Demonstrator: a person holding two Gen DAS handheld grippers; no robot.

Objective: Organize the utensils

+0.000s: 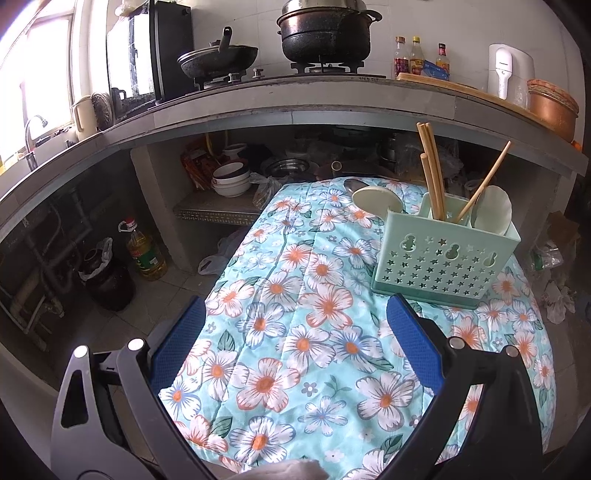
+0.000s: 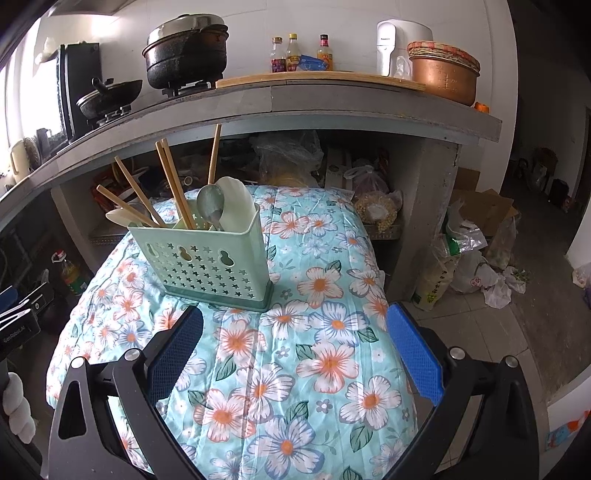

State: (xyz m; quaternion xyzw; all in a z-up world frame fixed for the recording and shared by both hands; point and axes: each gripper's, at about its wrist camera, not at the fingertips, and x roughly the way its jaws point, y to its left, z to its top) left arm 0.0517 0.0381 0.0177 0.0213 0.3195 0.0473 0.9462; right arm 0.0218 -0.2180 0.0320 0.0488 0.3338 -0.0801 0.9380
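A pale green perforated utensil holder (image 1: 441,258) (image 2: 210,266) stands upright on a table covered by a floral cloth (image 1: 295,332) (image 2: 314,332). It holds several wooden chopsticks (image 1: 430,173) (image 2: 171,181), a metal spoon (image 2: 210,205) and pale plastic spoons (image 1: 493,210) (image 2: 236,201). Another pale spoon (image 1: 371,199) sticks up at the holder's far left side. My left gripper (image 1: 295,325) is open and empty, short of the holder. My right gripper (image 2: 295,332) is open and empty, just in front of the holder.
A concrete counter (image 1: 295,107) (image 2: 332,99) runs behind the table with pots (image 1: 325,33), bottles and a copper basin (image 2: 443,77). Bowls (image 1: 231,179) sit on a shelf beneath. An oil bottle (image 1: 146,251) and bags (image 2: 476,266) stand on the floor.
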